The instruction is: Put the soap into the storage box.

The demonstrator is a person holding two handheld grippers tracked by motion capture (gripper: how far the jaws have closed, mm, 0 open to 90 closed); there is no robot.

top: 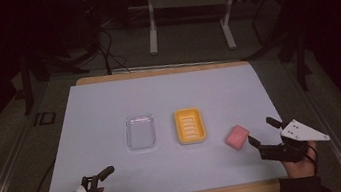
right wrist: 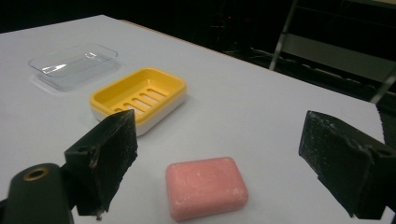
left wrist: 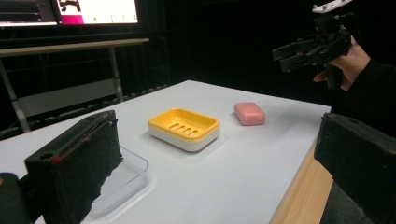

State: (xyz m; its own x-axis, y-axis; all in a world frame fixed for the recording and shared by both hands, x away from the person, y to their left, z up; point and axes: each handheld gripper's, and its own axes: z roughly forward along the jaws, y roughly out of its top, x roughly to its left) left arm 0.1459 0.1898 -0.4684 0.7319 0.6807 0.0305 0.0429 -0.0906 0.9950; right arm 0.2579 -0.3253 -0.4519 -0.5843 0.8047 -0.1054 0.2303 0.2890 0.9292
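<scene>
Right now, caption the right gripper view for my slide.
Open right tool poised over pink soap, yellow soap dish beyond.

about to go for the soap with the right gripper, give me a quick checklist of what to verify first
1. Right gripper open wide enough for the bar: ok, jaws spread apart.
2. Pink soap bar between the jaws' line of approach: ok, it lies flat just ahead of them.
3. Soap free of neighbours: ok, apart from the yellow soap dish.
4. Dish empty and upright: ok, slotted tray bare.
5. Clear plastic lid out of the way: ok, beyond the dish.
6. Left gripper clear: ok, open at the near table edge.
7. Soap slippery or wet: cannot tell.
</scene>
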